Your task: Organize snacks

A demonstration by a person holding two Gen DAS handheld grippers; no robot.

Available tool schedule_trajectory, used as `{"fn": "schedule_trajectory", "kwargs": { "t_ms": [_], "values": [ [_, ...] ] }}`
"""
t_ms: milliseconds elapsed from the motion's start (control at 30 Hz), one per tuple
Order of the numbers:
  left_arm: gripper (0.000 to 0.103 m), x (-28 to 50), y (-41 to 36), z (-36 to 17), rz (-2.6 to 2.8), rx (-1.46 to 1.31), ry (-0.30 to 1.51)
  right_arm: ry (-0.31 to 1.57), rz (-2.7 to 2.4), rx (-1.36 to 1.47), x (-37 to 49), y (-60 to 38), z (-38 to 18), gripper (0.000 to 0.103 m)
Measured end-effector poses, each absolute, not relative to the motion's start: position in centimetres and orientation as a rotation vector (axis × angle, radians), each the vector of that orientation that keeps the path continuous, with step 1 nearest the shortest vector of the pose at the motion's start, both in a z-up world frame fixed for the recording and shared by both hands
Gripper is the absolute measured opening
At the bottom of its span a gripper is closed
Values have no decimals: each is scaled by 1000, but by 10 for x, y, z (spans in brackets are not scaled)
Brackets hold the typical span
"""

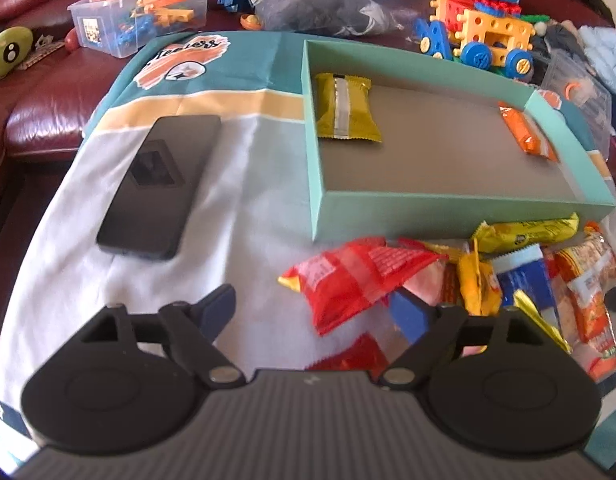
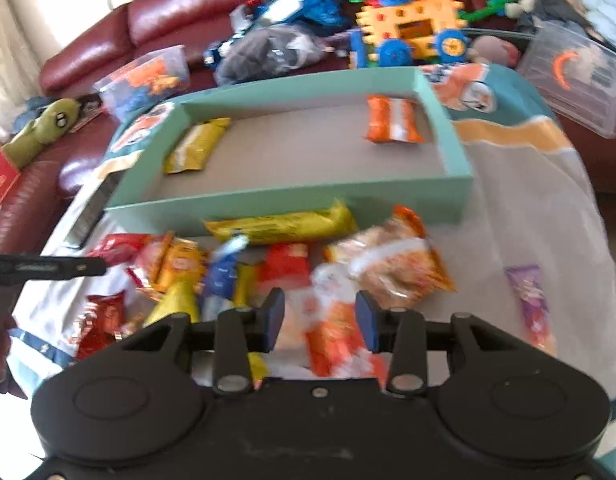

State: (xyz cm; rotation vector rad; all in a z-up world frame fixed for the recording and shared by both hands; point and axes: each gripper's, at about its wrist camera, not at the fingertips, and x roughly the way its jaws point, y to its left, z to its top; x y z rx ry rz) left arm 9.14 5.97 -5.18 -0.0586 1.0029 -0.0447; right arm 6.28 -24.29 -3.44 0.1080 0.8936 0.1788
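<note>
The left gripper [image 1: 313, 312] has its jaws wide apart, over a red crinkly snack packet [image 1: 347, 280], and holds nothing. The right gripper [image 2: 319, 320] has its jaws partly apart, with an orange and white snack packet [image 2: 331, 336] below the gap; I cannot tell if it touches. The shallow teal cardboard box [image 1: 427, 216] sits just behind the snack pile [image 2: 268, 268]. Inside the box lie a yellow packet [image 1: 345, 108] and an orange packet [image 1: 525, 132]. A black phone [image 1: 160, 186] lies beside the box.
</note>
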Motion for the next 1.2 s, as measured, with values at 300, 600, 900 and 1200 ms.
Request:
{"fn": "schedule_trajectory", "kwargs": {
  "t_ms": [300, 600, 900, 1200],
  "values": [
    [100, 91, 48, -49, -58, 66, 966, 919, 224, 50, 84, -219, -41, 39],
    [102, 105, 29, -72, -193, 154, 986, 957, 337, 99, 74, -200, -39, 43],
    [37, 95, 34, -70, -280, 60, 999, 1028, 424, 56, 47, -165, -42, 43],
    [55, 74, 85, -61, -184, -27, 995, 1061, 415, 64, 71, -136, -50, 43]
  ]
}}
